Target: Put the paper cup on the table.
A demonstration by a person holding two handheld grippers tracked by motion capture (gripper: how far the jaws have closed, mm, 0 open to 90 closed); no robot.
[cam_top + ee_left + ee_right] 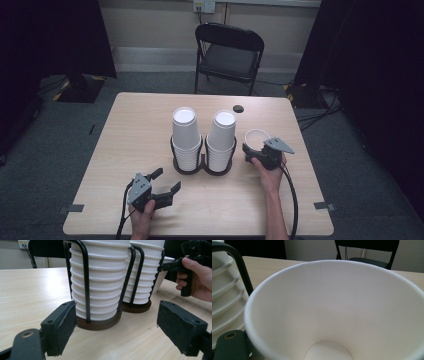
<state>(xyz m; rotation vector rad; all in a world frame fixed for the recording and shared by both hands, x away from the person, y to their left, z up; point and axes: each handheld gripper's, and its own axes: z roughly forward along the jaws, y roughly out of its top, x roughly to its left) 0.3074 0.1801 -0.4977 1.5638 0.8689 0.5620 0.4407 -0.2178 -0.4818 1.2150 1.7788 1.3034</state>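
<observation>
Two tall stacks of upturned white paper cups stand mid-table in black wire holders on brown bases: the left stack point(186, 140) point(102, 280) and the right stack point(221, 142) point(145, 272). Right of them a single white cup point(256, 136) point(337, 315) stands mouth up, with my right gripper point(259, 146) shut on it. Its mouth faces the right gripper view's camera, with the right stack point(224, 297) at the left edge. My left gripper point(167, 186) point(117, 332) is open near the front edge. It points at the left stack's base, with nothing between its pads point(60, 327).
The wooden table point(135, 130) has bare room left of the holders and along the front. A small black disc point(238, 108) lies near the far edge. A black folding chair point(229, 52) stands beyond the table. Dark curtains hang at both sides.
</observation>
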